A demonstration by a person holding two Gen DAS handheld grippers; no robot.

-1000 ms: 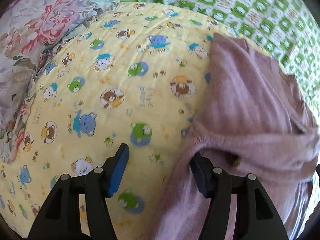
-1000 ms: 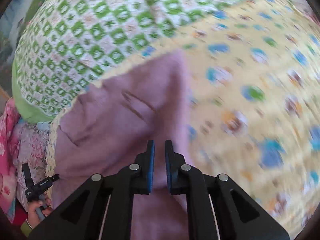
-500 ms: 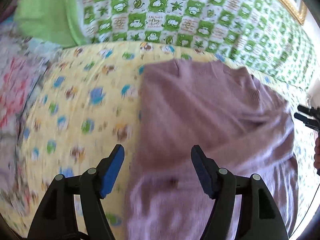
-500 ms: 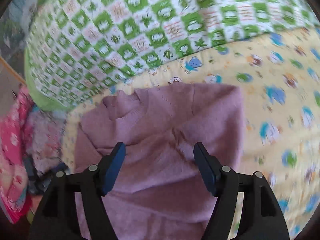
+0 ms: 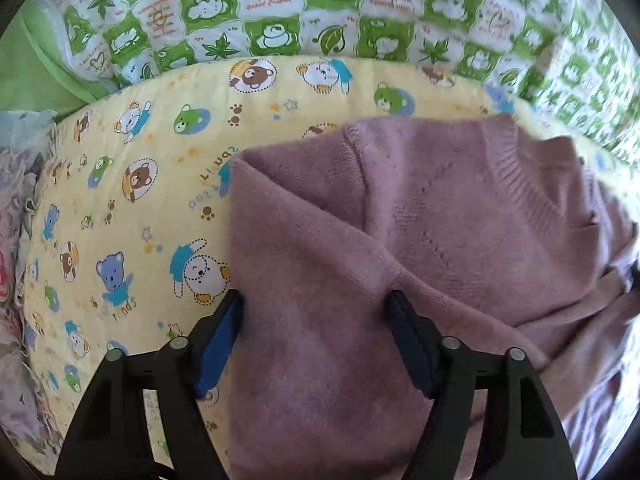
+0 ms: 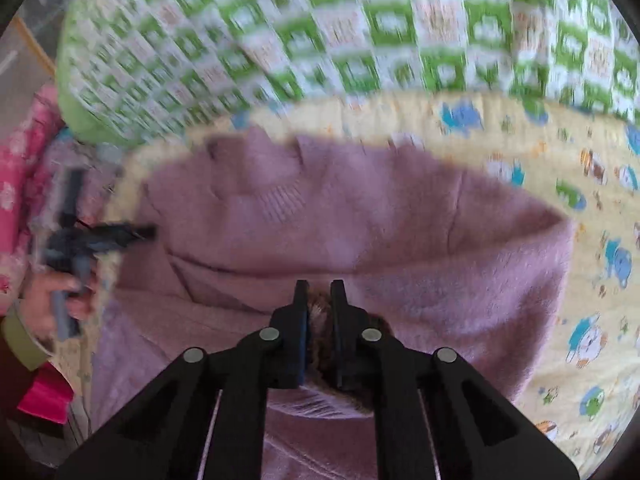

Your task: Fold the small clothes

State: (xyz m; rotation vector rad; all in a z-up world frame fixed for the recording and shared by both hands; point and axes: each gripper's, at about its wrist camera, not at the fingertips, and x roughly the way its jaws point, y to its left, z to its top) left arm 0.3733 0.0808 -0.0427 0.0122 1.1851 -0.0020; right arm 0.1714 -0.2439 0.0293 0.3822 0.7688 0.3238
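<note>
A small mauve knit sweater (image 5: pixel 400 248) lies on a yellow bear-print blanket (image 5: pixel 132 208), a sleeve folded across its body. My left gripper (image 5: pixel 316 320) is open and empty, its fingers straddling the sweater's left part just above the fabric. In the right wrist view the same sweater (image 6: pixel 400 232) fills the middle. My right gripper (image 6: pixel 319 296) is shut on a fold of the sweater near its lower edge. The left gripper (image 6: pixel 100 236) shows blurred at the sweater's far left side.
A green and white patchwork quilt (image 5: pixel 320 12) lies behind the blanket, also in the right wrist view (image 6: pixel 320 32). Floral bedding (image 5: pixel 16 240) sits at the left. Pink cloth (image 6: pixel 20 168) lies beyond the blanket's left edge.
My right gripper was open half a second ago and has now shut on a fold of the sweater. My left gripper stays open and has moved closer over the sweater.
</note>
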